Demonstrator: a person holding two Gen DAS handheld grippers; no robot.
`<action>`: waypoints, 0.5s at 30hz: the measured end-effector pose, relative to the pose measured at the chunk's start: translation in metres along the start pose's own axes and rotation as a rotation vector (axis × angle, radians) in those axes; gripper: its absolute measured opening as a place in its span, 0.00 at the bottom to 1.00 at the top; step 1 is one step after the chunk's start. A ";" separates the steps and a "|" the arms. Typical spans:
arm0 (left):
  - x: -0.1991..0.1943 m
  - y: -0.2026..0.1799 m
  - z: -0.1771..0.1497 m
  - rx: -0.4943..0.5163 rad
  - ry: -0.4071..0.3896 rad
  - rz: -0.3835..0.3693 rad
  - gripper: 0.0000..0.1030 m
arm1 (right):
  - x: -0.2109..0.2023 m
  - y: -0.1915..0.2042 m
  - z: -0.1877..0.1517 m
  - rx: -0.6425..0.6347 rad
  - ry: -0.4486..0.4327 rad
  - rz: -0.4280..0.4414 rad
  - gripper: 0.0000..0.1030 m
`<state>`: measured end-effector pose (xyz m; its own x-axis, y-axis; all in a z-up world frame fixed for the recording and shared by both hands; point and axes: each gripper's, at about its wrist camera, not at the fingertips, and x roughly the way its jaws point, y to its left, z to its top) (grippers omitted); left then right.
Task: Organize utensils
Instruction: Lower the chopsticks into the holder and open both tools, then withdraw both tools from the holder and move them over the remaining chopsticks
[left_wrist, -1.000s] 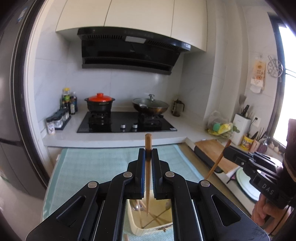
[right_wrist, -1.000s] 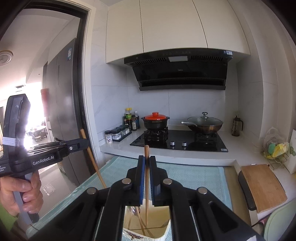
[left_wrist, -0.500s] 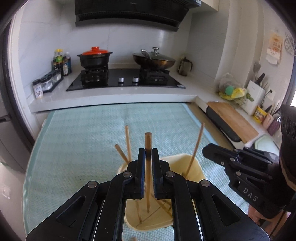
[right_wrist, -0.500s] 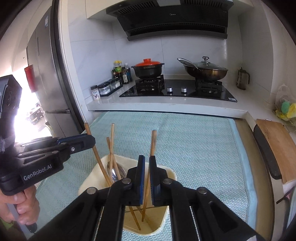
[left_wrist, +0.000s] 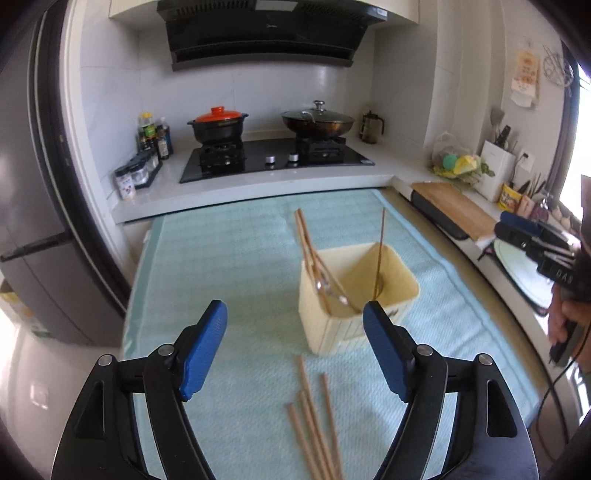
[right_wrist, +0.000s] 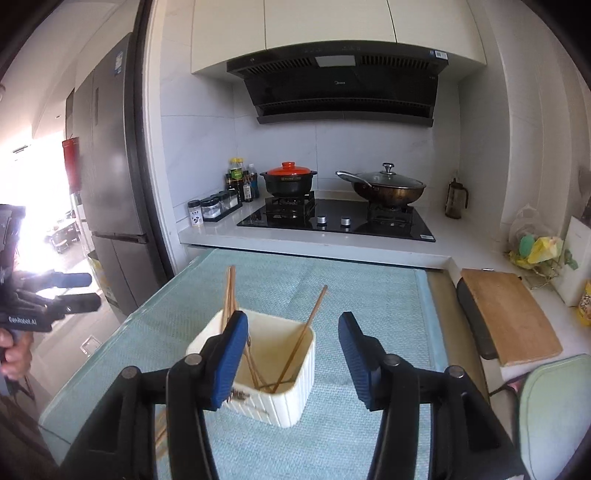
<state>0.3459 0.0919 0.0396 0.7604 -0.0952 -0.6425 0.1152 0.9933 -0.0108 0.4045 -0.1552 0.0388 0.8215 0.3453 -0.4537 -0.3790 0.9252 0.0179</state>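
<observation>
A cream ribbed utensil holder (left_wrist: 354, 291) stood on a pale green mat (left_wrist: 229, 258) in a kitchen, in front of a counter with a black stove (left_wrist: 273, 158). Several wooden chopsticks (left_wrist: 308, 247) leaned upright inside the holder, along with a metal spoon (left_wrist: 330, 290); one chopstick (left_wrist: 380, 251) stood apart against the far wall. More loose chopsticks (left_wrist: 314, 417) lay flat on the mat just in front of the holder.

The left gripper (left_wrist: 295, 339) was tilted downward above the loose chopsticks, its blue-padded jaws spread wide with nothing between them; they had just been opening. The right gripper (right_wrist: 293, 343) pointed slightly downward toward the holder, its jaws also parted and empty, having just been opening too. In each wrist view the other gripper showed at the frame's edge, held by a hand (left_wrist: 567, 321) wrapped around its grip.
</observation>
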 end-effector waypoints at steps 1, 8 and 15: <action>-0.014 0.004 -0.014 0.008 0.000 0.017 0.80 | -0.015 0.001 -0.010 -0.016 -0.005 -0.012 0.56; -0.055 0.013 -0.120 -0.053 0.026 0.083 0.87 | -0.084 0.019 -0.102 -0.104 -0.019 -0.169 0.56; -0.031 -0.003 -0.215 -0.247 0.073 0.049 0.88 | -0.098 0.051 -0.202 -0.027 0.048 -0.214 0.56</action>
<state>0.1842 0.1057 -0.1052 0.7122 -0.0507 -0.7001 -0.0867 0.9834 -0.1595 0.2182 -0.1739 -0.0958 0.8637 0.1330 -0.4861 -0.2099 0.9718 -0.1071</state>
